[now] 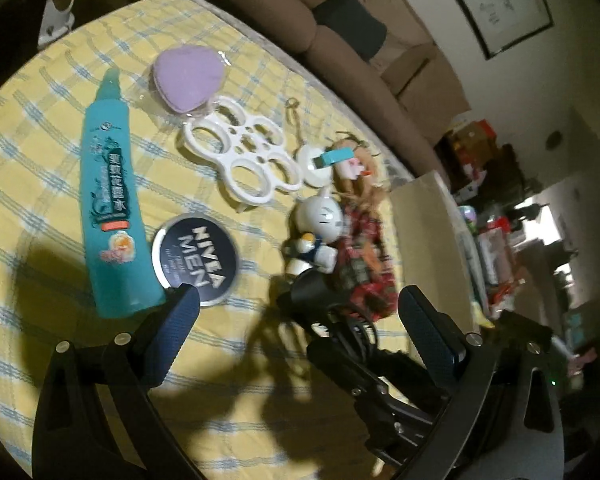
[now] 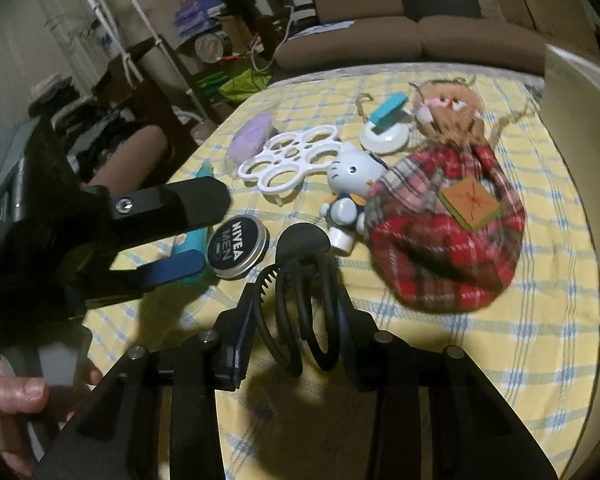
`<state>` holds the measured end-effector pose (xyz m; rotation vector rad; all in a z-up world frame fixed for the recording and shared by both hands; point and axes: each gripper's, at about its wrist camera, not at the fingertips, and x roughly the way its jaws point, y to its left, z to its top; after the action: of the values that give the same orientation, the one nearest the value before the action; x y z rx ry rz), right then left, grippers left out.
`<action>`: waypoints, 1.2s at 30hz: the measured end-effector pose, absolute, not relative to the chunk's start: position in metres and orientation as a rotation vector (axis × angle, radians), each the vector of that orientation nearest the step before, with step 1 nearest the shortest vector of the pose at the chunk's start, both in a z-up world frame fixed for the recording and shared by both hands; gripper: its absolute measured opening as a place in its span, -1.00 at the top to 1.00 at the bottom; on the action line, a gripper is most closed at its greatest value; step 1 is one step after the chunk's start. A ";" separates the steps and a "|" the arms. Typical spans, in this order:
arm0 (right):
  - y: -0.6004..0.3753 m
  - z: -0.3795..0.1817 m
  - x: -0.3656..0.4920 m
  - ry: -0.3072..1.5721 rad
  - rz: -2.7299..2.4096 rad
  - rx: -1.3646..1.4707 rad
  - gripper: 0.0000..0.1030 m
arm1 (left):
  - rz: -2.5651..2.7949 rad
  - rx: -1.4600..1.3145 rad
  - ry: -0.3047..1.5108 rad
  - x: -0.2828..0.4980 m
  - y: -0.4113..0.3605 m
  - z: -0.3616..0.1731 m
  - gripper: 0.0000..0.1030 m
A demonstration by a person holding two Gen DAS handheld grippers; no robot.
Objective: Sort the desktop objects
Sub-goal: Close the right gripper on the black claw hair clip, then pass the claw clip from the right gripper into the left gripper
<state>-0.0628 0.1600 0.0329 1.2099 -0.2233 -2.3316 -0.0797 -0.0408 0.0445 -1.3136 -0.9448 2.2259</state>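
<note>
Sorting looks barely begun; nearly everything lies loose on the yellow checked worktop (image 1: 40,184): teal bottle (image 1: 110,200) lying flat, Nivea tin (image 1: 196,262) touching its lower end, purple puff (image 1: 188,78), white ring tray (image 1: 246,156), white cat figure (image 2: 350,184), plaid doll (image 2: 448,232), white disc with teal clip (image 2: 386,128); a pale box wall (image 2: 576,140) stands at the far right edge, contents hidden, so I cannot tell what is already sorted.

Right gripper (image 2: 296,316): fingers drawn close, clamped on a black hair claw clip (image 2: 300,272), which juts forward just above the cloth near the tin.

Left gripper (image 1: 300,320): fingers spread wide, holding nothing; one fingertip (image 1: 186,300) sits over the tin's near rim; whether it touches, unclear.
</note>
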 end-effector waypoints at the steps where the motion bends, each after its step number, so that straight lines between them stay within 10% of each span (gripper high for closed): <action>1: 0.163 0.035 -0.062 -0.257 -2.327 1.201 0.29 | 2.196 -1.298 -0.977 -0.081 -0.043 0.044 -0.93; 10: 0.165 0.067 -0.048 -0.344 -2.324 1.063 0.31 | 1.617 -1.246 -1.533 -0.086 -0.043 0.005 -0.91; 13: 0.160 0.074 -0.044 -0.335 -2.330 1.016 0.31 | 1.686 -1.259 -1.466 -0.090 -0.040 0.009 -0.79; 17: 0.153 0.076 -0.041 -0.305 -2.329 0.999 0.39 | 1.709 -1.207 -1.434 -0.093 -0.039 0.022 0.44; 27: 0.150 0.084 -0.036 -0.227 -2.333 0.977 0.33 | 1.700 -1.149 -1.438 -0.103 -0.037 0.023 0.60; 30: 0.157 0.091 -0.031 -0.202 -2.364 0.948 -0.32 | 1.720 -1.112 -1.446 -0.100 -0.046 0.029 0.63; 36: 0.169 0.097 -0.028 -0.078 -2.435 0.922 -0.39 | 1.840 -1.024 -1.454 -0.097 -0.082 0.054 0.63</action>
<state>-0.0284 0.1690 0.0968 0.9220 -0.0779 -2.4353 -0.0967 -0.0824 0.0536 -1.0237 -1.4543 1.8396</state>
